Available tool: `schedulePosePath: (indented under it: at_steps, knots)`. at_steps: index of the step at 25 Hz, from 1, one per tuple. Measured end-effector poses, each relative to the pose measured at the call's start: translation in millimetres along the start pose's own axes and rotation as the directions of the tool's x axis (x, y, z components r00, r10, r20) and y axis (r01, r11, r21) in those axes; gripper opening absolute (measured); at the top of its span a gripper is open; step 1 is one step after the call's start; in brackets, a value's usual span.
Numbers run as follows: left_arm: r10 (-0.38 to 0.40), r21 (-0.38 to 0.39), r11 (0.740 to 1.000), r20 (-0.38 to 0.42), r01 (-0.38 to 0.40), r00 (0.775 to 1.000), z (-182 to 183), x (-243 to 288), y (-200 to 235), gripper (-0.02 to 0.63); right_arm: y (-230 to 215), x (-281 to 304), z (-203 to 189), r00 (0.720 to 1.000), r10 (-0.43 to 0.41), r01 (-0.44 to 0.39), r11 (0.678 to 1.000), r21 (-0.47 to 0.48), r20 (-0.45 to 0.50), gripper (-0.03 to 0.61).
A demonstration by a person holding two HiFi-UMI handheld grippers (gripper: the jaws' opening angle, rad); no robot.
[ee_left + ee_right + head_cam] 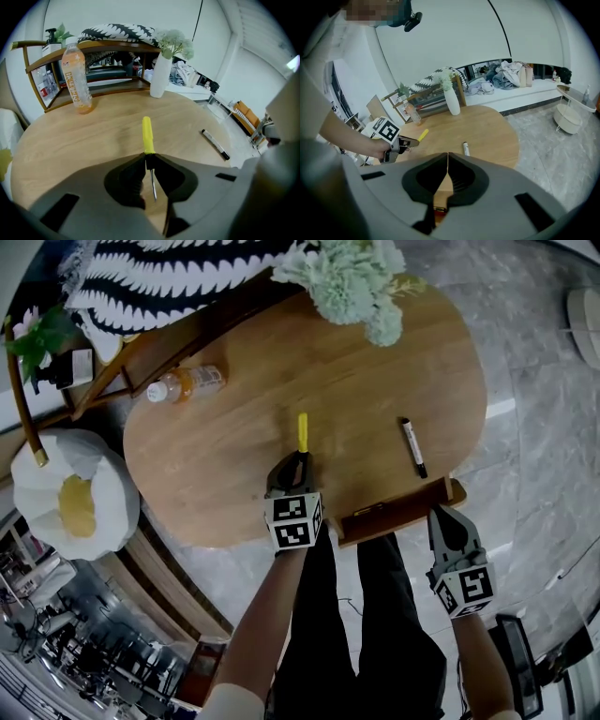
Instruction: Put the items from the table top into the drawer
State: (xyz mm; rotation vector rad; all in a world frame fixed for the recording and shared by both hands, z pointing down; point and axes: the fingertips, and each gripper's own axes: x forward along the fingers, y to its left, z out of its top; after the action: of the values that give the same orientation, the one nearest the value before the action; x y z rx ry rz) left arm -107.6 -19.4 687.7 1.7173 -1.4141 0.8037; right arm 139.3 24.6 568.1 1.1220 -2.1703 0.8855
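Observation:
My left gripper (300, 457) is shut on a screwdriver (302, 431) over the middle of the oval wooden table (216, 474). In the left gripper view the pads (149, 157) pinch the black collar; the yellow handle (147, 134) points away and the thin metal shaft runs back between the fingers. A black marker (413, 446) (215, 144) lies on the table to the right. The drawer (398, 512) stands pulled out at the table's near edge. My right gripper (442, 517) (447, 156) hovers just right of it, shut and empty, with the drawer's inside (439, 196) below its jaws.
A plastic bottle of orange drink (186, 383) (76, 77) is at the table's far left. A white vase of pale flowers (356, 277) (161, 75) stands at the far edge. A wooden shelf (122, 371) and a white cushion (70, 498) lie beyond the left side.

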Motion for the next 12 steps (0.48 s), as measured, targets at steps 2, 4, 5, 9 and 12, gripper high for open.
schedulePosePath:
  at_steps: [2, 4, 5, 9, 12]
  knots:
    - [-0.02, 0.017, 1.0, -0.007, 0.02, 1.0, -3, -2, -7, 0.072, -2, -4, -5, 1.0, -0.01, 0.01, 1.0, 0.008, -0.002, 0.021]
    - [-0.043, 0.033, 0.999, -0.015, 0.043, 0.999, -7, -5, -16, 0.072, -4, -7, -13, 1.0, -0.021, 0.021, 1.0, 0.021, -0.005, 0.021]
    - [-0.055, 0.044, 0.997, -0.02, 0.056, 0.998, -9, -6, -21, 0.072, -5, -8, -17, 1.0, -0.024, 0.024, 0.999, 0.026, -0.007, 0.021]
    - [-0.099, 0.114, 0.988, -0.034, 0.102, 0.995, -21, -9, -42, 0.072, -8, -12, -28, 1.0, -0.029, 0.029, 0.999, 0.035, -0.013, 0.021]
    - [-0.128, 0.146, 0.98, -0.048, 0.134, 0.991, -30, -11, -55, 0.072, -10, -15, -37, 0.999, -0.041, 0.042, 0.998, 0.048, -0.011, 0.021]
